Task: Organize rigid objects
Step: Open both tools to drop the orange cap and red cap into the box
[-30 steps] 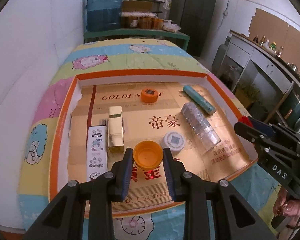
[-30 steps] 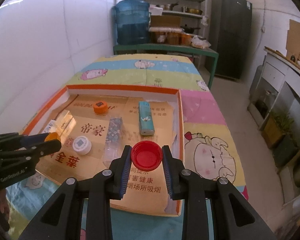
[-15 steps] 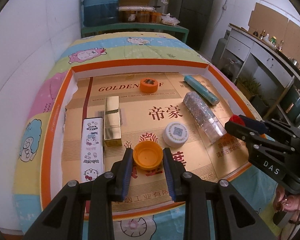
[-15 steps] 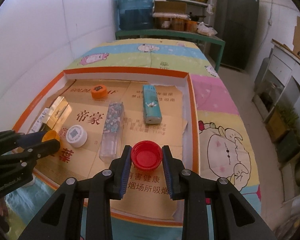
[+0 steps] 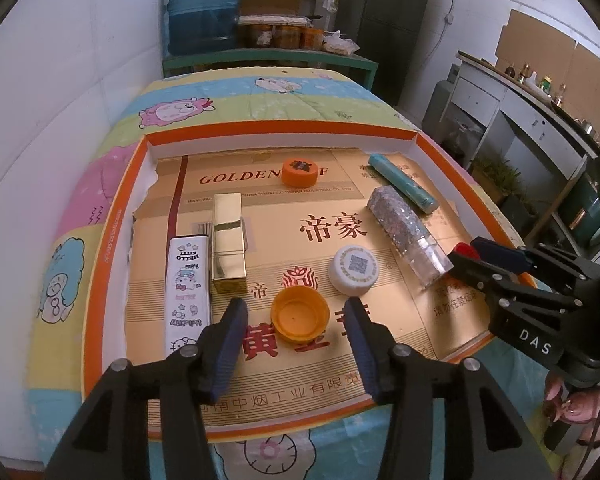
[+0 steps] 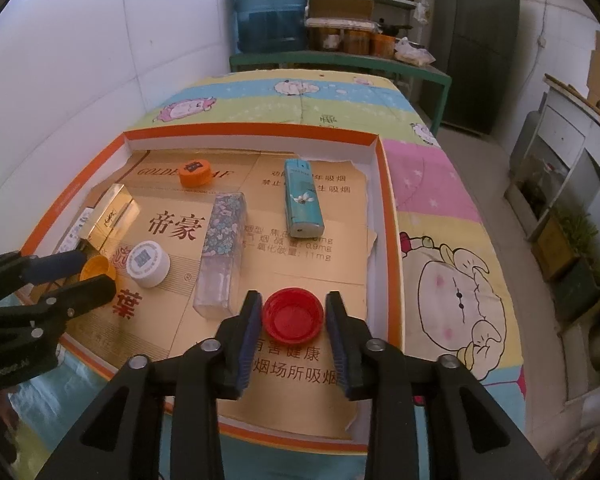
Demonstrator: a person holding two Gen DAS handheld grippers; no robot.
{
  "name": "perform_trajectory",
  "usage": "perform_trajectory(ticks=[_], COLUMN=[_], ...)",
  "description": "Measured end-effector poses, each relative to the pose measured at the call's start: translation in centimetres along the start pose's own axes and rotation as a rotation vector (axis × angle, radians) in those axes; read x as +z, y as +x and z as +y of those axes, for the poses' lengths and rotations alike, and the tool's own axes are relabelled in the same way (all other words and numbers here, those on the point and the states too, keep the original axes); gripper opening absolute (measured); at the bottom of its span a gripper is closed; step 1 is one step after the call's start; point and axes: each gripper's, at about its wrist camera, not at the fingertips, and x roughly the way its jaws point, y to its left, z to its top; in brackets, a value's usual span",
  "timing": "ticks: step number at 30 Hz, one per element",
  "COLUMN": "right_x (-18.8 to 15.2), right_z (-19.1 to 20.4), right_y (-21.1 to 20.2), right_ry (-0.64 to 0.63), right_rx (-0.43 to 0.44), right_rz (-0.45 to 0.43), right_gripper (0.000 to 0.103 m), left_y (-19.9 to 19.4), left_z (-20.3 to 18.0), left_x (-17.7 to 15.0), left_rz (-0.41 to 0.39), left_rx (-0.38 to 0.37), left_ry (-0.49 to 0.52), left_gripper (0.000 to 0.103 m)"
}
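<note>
An orange bottle cap (image 5: 300, 314) lies hollow side up on the cardboard floor of the orange-rimmed tray (image 5: 112, 240). My left gripper (image 5: 296, 320) straddles it; its jaws are opening, with a clear gap on both sides. A red cap (image 6: 293, 314), also hollow side up, rests near the tray's right wall between the fingers of my right gripper (image 6: 293, 304). Those jaws are opening too, and the pads stand just off the cap. Each gripper shows in the other view: the right gripper (image 5: 500, 276) and the left gripper (image 6: 60, 276).
Also in the tray are a white QR-marked cap (image 5: 354, 270), a shut orange cap (image 5: 299, 172) at the back, a gold box (image 5: 228, 240), a Hello Kitty box (image 5: 188, 284), a glittery clear box (image 5: 408, 236) and a teal box (image 5: 402, 188). A cartoon-print cloth (image 6: 452, 288) covers the table.
Both pairs of jaws have spread apart. The orange cap and the red cap, each clamped before, now sit free on the tray floor.
</note>
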Motion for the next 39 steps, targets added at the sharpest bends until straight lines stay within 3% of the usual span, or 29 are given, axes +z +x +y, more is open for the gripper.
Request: perform_trajectory(ticks=[5,18,39], right_x=[-0.1,-0.3,-3.6], right_z=[0.1,0.5,2.4], right_y=[-0.6,-3.5,-10.8], right_ry=[-0.005,0.001,0.014], right_rx=[-0.012,-0.010,-0.007], right_rz=[-0.021,-0.060,-0.102], right_gripper=[0.046,0.046,0.046], left_y=[-0.5,-3.1,-11.7], left_z=[0.1,-0.1,0.3], left_x=[0.2,-0.1,-3.4], left_rz=[-0.021,-0.055,-0.156], left_rx=[-0.004,0.013,0.082], left_ry=[0.001,-0.001,-0.045], left_gripper=[0.050,0.050,0.050])
